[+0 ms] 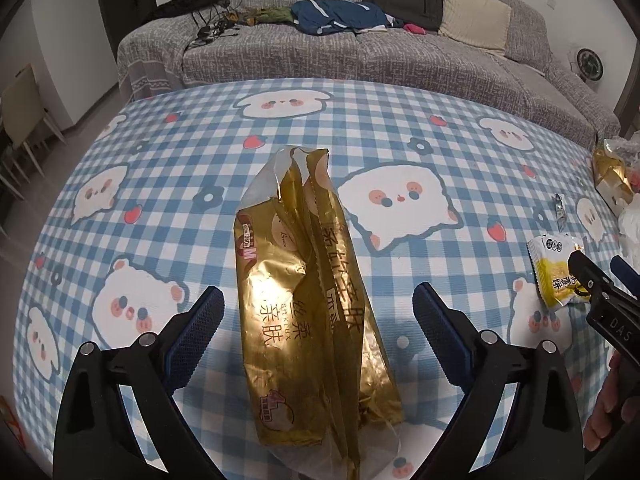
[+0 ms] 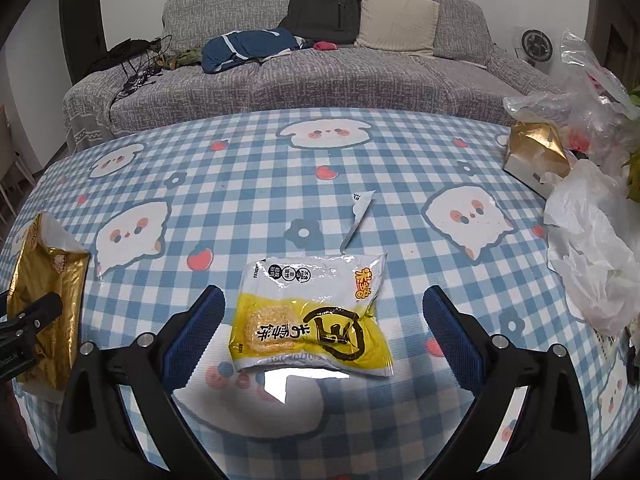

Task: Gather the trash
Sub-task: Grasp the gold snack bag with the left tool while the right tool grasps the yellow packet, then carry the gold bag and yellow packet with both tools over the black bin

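A long gold foil wrapper (image 1: 304, 300) lies on the blue checked tablecloth (image 1: 168, 152), between the blue pads of my open left gripper (image 1: 318, 312); the pads stand apart from it on both sides. It also shows in the right wrist view (image 2: 44, 300) at the far left. A yellow and white snack packet (image 2: 312, 316) lies flat between the pads of my open right gripper (image 2: 324, 312), untouched. It also shows in the left wrist view (image 1: 558, 270), with the right gripper (image 1: 600, 280) over it. A torn wrapper strip (image 2: 360, 216) lies just beyond the packet.
At the table's right edge sit a gold and white box (image 2: 536, 156), a clear plastic bag (image 2: 588, 96) and a crumpled white bag (image 2: 592, 248). A grey sofa (image 2: 320, 76) with a backpack, cushion and clothes stands behind the table.
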Demonstrator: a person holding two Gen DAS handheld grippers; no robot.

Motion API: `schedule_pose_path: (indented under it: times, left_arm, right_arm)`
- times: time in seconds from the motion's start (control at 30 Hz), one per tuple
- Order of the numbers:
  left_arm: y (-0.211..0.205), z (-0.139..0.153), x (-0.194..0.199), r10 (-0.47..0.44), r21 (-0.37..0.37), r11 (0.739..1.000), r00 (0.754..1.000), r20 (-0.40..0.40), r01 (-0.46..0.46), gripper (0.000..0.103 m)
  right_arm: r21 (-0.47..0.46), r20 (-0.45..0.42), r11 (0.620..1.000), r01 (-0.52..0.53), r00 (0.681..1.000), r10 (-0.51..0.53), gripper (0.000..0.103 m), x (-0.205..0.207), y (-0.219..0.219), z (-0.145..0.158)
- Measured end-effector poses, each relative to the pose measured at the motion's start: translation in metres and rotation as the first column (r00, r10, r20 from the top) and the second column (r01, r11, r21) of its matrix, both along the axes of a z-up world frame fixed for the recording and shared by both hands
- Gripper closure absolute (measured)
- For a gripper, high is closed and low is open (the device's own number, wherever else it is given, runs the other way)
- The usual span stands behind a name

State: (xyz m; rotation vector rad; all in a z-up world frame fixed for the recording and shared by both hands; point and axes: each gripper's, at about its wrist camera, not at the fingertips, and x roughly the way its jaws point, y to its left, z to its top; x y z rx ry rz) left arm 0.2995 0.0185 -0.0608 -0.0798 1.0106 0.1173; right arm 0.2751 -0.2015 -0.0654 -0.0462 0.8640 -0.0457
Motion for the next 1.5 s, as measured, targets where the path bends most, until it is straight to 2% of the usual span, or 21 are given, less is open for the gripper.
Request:
schedule_pose_path:
  times: [0.13, 0.3, 0.43, 0.5, 0.57, 0.7, 0.77, 0.87, 0.9, 0.97, 1.03, 1.17, 1.37, 1.5]
  left_arm:
    - [0.003, -0.011, 0.008, 0.006, -0.012, 1.000, 1.000, -0.024, -0.006, 0.019]
    - [0.004, -0.017, 0.010, 0.010, -0.006, 1.000, 0.999, -0.039, -0.010, 0.027]
    - [0.003, -0.023, 0.011, 0.003, 0.010, 1.000, 0.998, -0.059, -0.002, 0.046]
    - [0.002, -0.023, 0.009, -0.003, 0.019, 1.000, 0.999, -0.047, 0.004, 0.051]
    - [0.000, -0.023, 0.009, -0.018, 0.012, 1.000, 0.999, -0.047, 0.018, 0.063]
    - [-0.003, -0.023, 0.009, -0.025, 0.013, 1.000, 0.999, -0.049, 0.026, 0.068]
    - [-0.002, -0.023, 0.008, -0.019, 0.011, 1.000, 0.999, -0.049, 0.019, 0.075]
    - [-0.001, -0.022, 0.008, -0.019, 0.005, 1.000, 0.999, -0.048, 0.020, 0.082]
    - [0.000, -0.022, 0.008, -0.019, 0.005, 1.000, 0.999, -0.047, 0.020, 0.084]
    - [0.000, -0.021, 0.007, -0.011, 0.018, 1.000, 0.999, -0.044, 0.011, 0.094]
    - [0.002, -0.021, 0.007, -0.008, 0.013, 1.000, 0.999, -0.042, 0.009, 0.094]
    - [0.001, -0.019, 0.005, -0.007, 0.019, 1.000, 0.999, -0.033, 0.008, 0.095]
    - [0.000, -0.015, -0.001, -0.010, 0.015, 1.000, 1.000, -0.028, 0.011, 0.096]
    - [0.000, -0.012, -0.008, -0.015, 0.005, 1.000, 1.000, -0.027, 0.015, 0.097]
  right_arm:
    - [-0.007, -0.017, 1.000, -0.002, 1.000, 0.002, 0.009, 0.006, 0.002, -0.009]
    - [-0.013, -0.047, 1.000, -0.014, 0.999, 0.013, 0.018, 0.011, 0.007, -0.020]
    - [-0.009, -0.057, 1.000, -0.018, 0.998, 0.017, 0.023, 0.013, 0.009, -0.023]
    - [-0.010, -0.059, 1.000, -0.019, 0.998, 0.018, 0.025, 0.013, 0.009, -0.024]
    - [-0.009, -0.064, 1.000, -0.019, 0.998, 0.018, 0.026, 0.013, 0.009, -0.024]
    - [-0.016, -0.071, 1.000, -0.020, 0.997, 0.019, 0.030, 0.014, 0.010, -0.026]
    - [-0.015, -0.074, 1.000, -0.020, 0.997, 0.019, 0.032, 0.013, 0.010, -0.026]
    - [-0.004, -0.082, 1.000, -0.017, 0.997, 0.017, 0.040, 0.013, 0.009, -0.026]
    - [-0.011, -0.083, 1.000, -0.007, 0.997, 0.007, 0.047, 0.013, 0.008, -0.026]
    - [-0.017, -0.079, 1.000, -0.003, 0.997, 0.002, 0.051, 0.013, 0.006, -0.027]
    - [-0.039, -0.069, 0.999, 0.000, 0.998, -0.003, 0.063, 0.013, 0.005, -0.027]
    - [-0.039, -0.063, 0.999, -0.012, 0.998, 0.009, 0.071, 0.011, 0.003, -0.026]
    - [-0.040, -0.053, 0.999, -0.022, 0.998, 0.020, 0.078, 0.004, 0.004, -0.021]
    - [-0.035, -0.052, 0.999, -0.022, 0.998, 0.021, 0.080, -0.002, 0.006, -0.018]
